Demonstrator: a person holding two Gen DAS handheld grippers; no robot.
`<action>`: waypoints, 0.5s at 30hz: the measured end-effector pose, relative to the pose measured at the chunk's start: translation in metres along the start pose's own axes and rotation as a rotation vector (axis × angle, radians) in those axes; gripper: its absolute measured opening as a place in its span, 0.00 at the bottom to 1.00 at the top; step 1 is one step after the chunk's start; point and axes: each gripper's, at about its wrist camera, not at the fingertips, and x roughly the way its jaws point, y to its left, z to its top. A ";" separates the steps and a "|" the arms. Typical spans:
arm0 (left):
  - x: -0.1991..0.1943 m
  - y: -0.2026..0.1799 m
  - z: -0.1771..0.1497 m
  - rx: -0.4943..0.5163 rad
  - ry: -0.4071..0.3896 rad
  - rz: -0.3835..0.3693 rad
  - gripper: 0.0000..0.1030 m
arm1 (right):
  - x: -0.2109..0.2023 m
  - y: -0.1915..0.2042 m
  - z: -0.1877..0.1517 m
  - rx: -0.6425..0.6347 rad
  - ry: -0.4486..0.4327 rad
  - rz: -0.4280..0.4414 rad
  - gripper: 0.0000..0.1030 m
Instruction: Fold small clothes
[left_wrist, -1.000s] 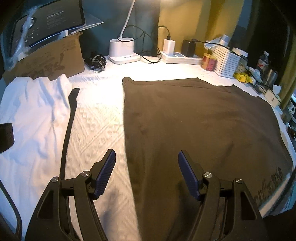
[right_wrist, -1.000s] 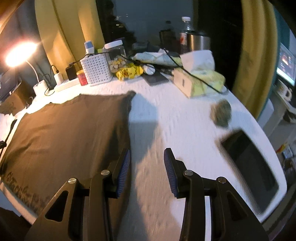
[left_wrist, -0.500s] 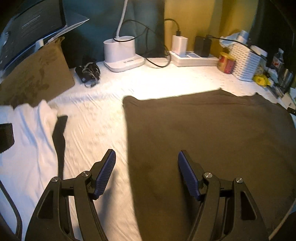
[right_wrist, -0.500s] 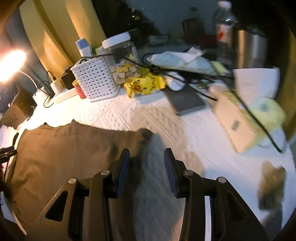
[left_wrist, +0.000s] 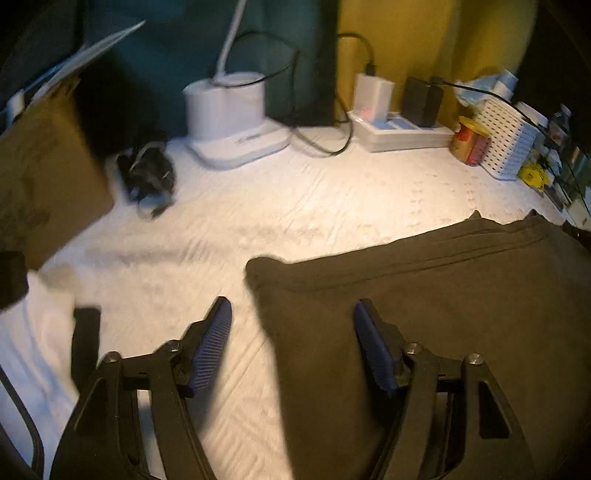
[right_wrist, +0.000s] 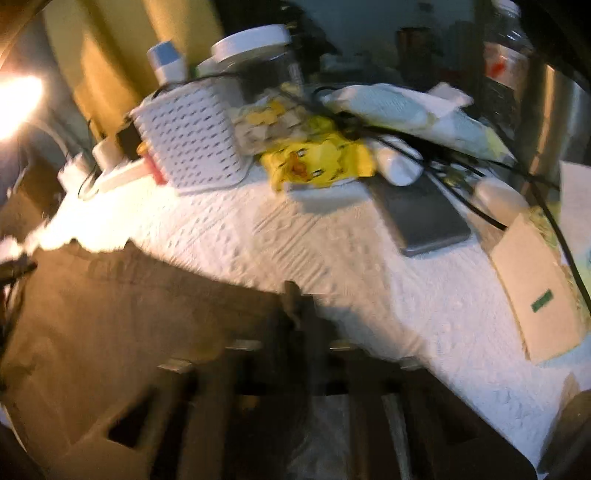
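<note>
On the white textured table cover (left_wrist: 332, 192) the brown garment (left_wrist: 461, 314) lies flat. Left gripper (left_wrist: 291, 343) hovers over its near-left corner, jaws apart and just closing in, corner between them, pads not pressing. Right gripper (right_wrist: 295, 317), blurred, has just closed; jaws together at the garment's far-right corner, seemingly pinching the cloth. White basket (right_wrist: 192, 144) stands beyond.

Desk's got a white textured cloth (left_wrist: 332, 206) over it. Behind the white lamp base (left_wrist: 236, 118) the wall's a dark teal panel (left_wrist: 166, 55), with yellow curtain (left_wrist: 443, 44) to the right of it. Lamp glow (right_wrist: 18, 103) blows out one corner; everything's warm and dim.
</note>
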 end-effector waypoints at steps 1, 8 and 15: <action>0.000 -0.003 0.002 0.019 -0.004 -0.014 0.36 | -0.001 0.003 0.000 -0.014 -0.010 -0.012 0.06; -0.011 -0.009 0.021 0.062 -0.078 0.023 0.03 | -0.022 0.007 0.016 -0.079 -0.129 -0.121 0.05; -0.019 -0.004 0.032 0.060 -0.129 0.042 0.03 | -0.024 0.005 0.030 -0.094 -0.167 -0.164 0.05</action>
